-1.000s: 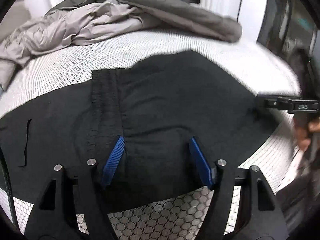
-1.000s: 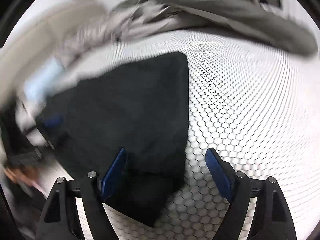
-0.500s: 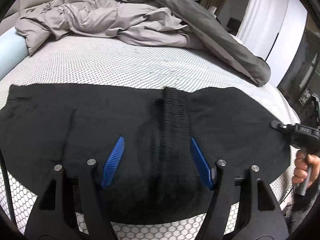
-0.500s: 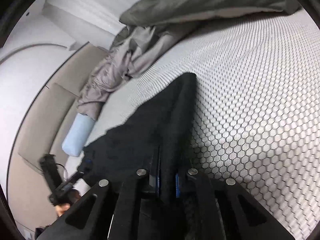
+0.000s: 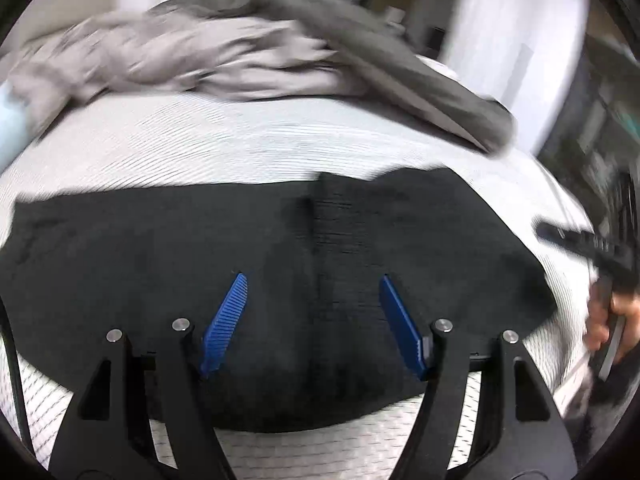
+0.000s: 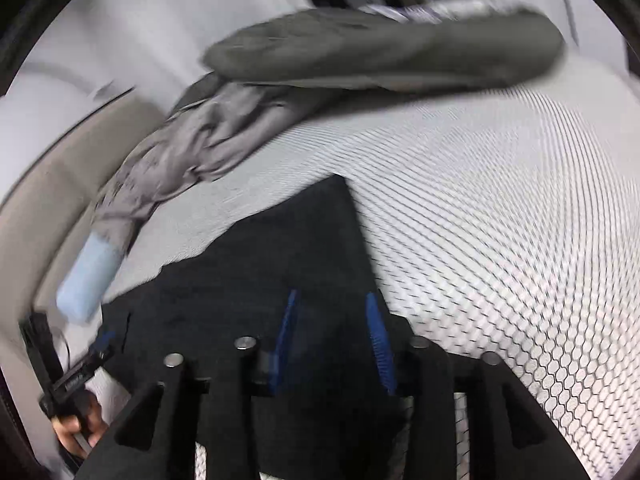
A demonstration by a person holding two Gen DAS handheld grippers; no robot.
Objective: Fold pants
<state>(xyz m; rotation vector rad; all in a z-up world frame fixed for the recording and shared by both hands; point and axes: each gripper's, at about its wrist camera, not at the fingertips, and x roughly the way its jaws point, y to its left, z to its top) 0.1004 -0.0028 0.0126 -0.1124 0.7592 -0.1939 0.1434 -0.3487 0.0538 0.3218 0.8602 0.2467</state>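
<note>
Change: right gripper (image 6: 334,340), clenched on the flat black fabric pants (image 5: 280,264) half a second ago, now opening, cloth released.
Left gripper (image 5: 314,324): spread over the pants' waistband, grasping nothing.
Meaning: fold apparently laid; next fold pending.

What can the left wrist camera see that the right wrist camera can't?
Only the left wrist view shows the pants' ribbed waistband and the right gripper, seen from the side.

Only the right wrist view shows the tan headboard and the left gripper, seen from the side.

Both show the black pants, the honeycomb-patterned mattress, the grey duvet and a light blue pillow.
</note>
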